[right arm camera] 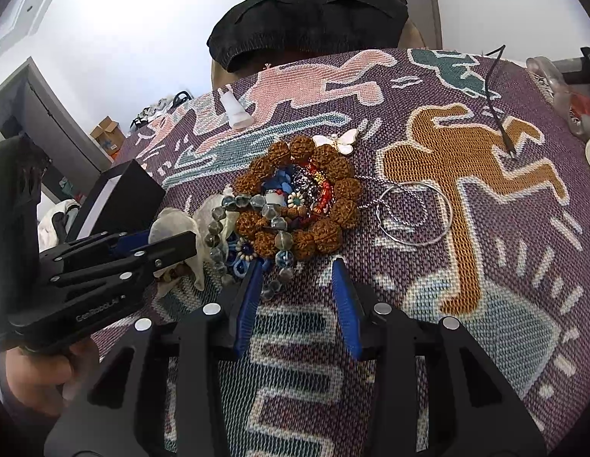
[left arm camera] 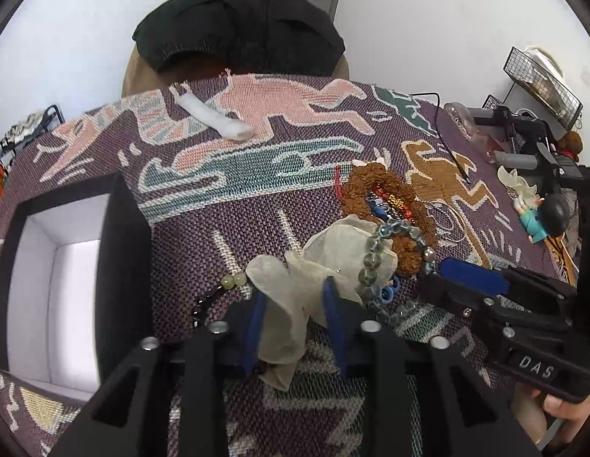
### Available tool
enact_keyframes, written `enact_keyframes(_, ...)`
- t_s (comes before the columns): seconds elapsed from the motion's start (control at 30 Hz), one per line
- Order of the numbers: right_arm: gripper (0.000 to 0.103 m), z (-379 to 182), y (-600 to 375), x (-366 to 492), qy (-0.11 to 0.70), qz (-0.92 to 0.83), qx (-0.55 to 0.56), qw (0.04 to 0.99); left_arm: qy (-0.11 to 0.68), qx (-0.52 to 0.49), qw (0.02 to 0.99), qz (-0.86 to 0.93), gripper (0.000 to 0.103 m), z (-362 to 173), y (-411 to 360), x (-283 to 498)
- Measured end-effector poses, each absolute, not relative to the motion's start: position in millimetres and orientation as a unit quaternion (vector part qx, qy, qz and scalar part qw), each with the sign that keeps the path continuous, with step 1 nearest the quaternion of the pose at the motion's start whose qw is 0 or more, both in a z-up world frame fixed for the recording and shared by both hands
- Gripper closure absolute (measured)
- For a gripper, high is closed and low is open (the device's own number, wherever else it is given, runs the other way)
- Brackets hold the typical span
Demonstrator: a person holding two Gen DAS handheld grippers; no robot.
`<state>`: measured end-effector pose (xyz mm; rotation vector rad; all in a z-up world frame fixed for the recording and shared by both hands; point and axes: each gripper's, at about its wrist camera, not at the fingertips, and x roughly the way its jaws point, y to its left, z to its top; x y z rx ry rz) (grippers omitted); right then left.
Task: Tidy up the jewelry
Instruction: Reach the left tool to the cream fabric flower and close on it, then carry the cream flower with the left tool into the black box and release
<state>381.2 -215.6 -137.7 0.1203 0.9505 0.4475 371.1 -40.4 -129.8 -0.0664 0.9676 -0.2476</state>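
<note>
On woven cloth, brown-bead bracelet, L jaws pinching pale pouch, R jaws spread.

We observe a jewelry pile on the patterned cloth: a brown walnut-bead bracelet lies flat, ringing small blue and red pieces. A clear glass-bead bracelet overlaps its near-left edge. A pale organza pouch lies crumpled beside them.
</note>
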Motion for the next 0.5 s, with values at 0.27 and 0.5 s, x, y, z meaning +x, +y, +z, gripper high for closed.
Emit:
enact_keyframes(0.27, 0.092, -141.4, -203.0, 383.6, 0.448, 0.209, 0.040, 0.868, 0.436, -0.041, 0.892, -0.117, 0.101, -115.6, -39.1, 365.7)
enact_keyframes(0.5, 0.093, -123.4, -210.4, 368.4, 0.417, 0.216, 0.045, 0.882, 0.403, -0.042, 0.906, -0.120, 0.101, -86.8, -35.6, 350.5)
